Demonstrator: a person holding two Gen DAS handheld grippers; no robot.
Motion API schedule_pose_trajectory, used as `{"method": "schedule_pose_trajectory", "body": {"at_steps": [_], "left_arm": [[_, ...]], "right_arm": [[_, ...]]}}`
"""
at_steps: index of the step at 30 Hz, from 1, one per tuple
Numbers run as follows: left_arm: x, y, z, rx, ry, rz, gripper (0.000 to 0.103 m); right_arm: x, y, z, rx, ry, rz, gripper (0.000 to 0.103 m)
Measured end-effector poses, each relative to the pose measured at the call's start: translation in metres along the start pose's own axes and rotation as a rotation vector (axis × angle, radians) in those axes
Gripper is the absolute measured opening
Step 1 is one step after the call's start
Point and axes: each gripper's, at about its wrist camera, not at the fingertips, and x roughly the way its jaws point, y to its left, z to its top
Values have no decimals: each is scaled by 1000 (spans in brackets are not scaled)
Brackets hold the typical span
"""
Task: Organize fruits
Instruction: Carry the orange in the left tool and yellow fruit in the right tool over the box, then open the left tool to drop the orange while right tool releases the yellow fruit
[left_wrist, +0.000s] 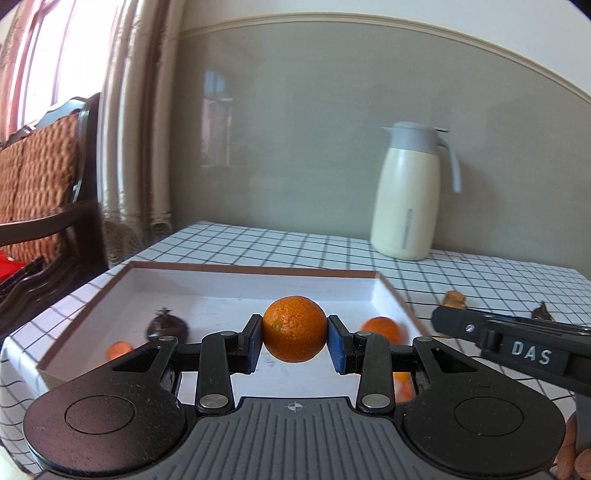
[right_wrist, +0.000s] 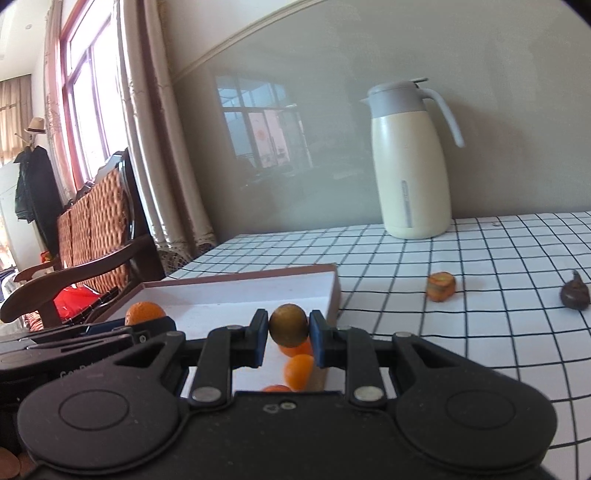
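Two grippers were loaded over the white tray (left_wrist: 384, 295): my left gripper (left_wrist: 294, 334) pinching a mandarin (left_wrist: 294, 328), my right gripper (right_wrist: 288, 334) clamping a brownish-green fruit (right_wrist: 288, 325), so I judged lowering before releasing would prevent rolling.

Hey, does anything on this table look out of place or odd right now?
Two pieces still sit on the checked tablecloth outside the box: an orange chunk and a dark pointed fruit. The right gripper holds a darker, brownish fruit, unlike the bright oranges.
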Motion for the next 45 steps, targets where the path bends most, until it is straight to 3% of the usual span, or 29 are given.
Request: {"method": "schedule_pose_trajectory", "body": {"at_steps": [18,34,45], "left_arm": [[6,62,0,-83,-5,163,37],[15,92,-4,-129,24,247,37],[20,96,-5,-136,42,256,37]], "right_arm": [[20,26,-2,-23,-17,-1,16],[38,33,-2,-16,0,-14,16],[45,36,-1,-17,5,-10,16]]}}
